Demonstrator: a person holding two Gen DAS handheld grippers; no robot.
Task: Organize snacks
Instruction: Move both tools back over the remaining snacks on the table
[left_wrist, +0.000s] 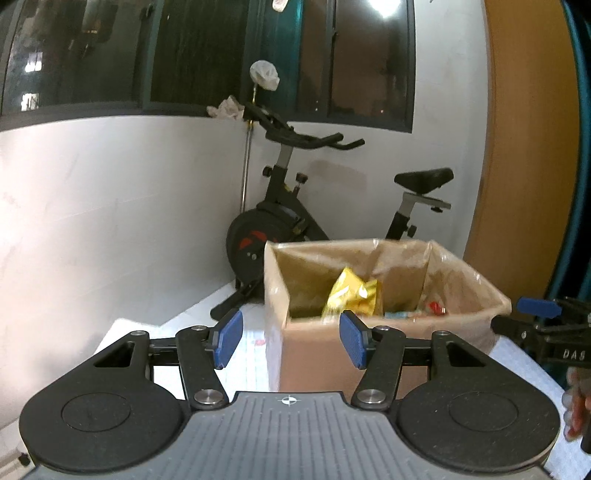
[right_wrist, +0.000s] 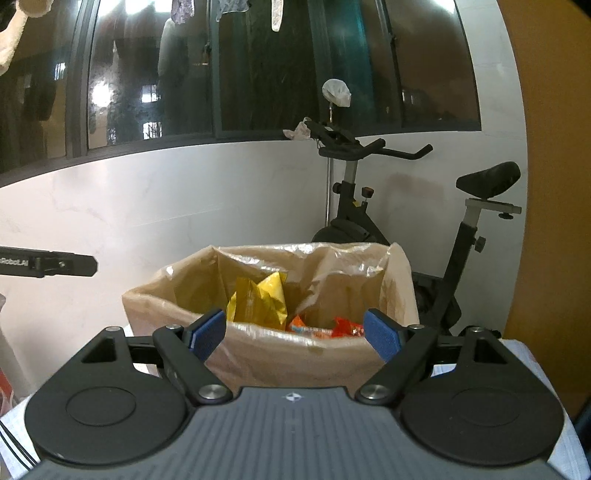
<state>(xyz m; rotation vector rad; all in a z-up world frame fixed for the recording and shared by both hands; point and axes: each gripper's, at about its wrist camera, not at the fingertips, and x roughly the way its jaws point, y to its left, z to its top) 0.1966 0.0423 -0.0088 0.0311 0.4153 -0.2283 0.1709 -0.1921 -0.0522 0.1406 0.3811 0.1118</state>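
A cardboard box (left_wrist: 314, 354) lined with a clear plastic bag (right_wrist: 266, 354) stands right ahead of both grippers. Inside it lie a yellow snack bag (left_wrist: 351, 291) (right_wrist: 262, 299) and several orange and red packets (left_wrist: 436, 308) (right_wrist: 325, 328). My left gripper (left_wrist: 291, 338) is open and empty, its blue pads in front of the box's near left corner. My right gripper (right_wrist: 294, 334) is open wider, with nothing held, and faces the box's near wall. Each gripper shows at the edge of the other's view: the right gripper (left_wrist: 539, 321) and the left gripper (right_wrist: 55, 266).
An exercise bike (left_wrist: 280, 221) (right_wrist: 461, 229) stands behind the box in the corner of the white wall, below dark windows. A wooden door (left_wrist: 524, 147) is at the right. The box rests on a white-covered surface (right_wrist: 528, 354). A hand (left_wrist: 576, 406) shows at the right edge.
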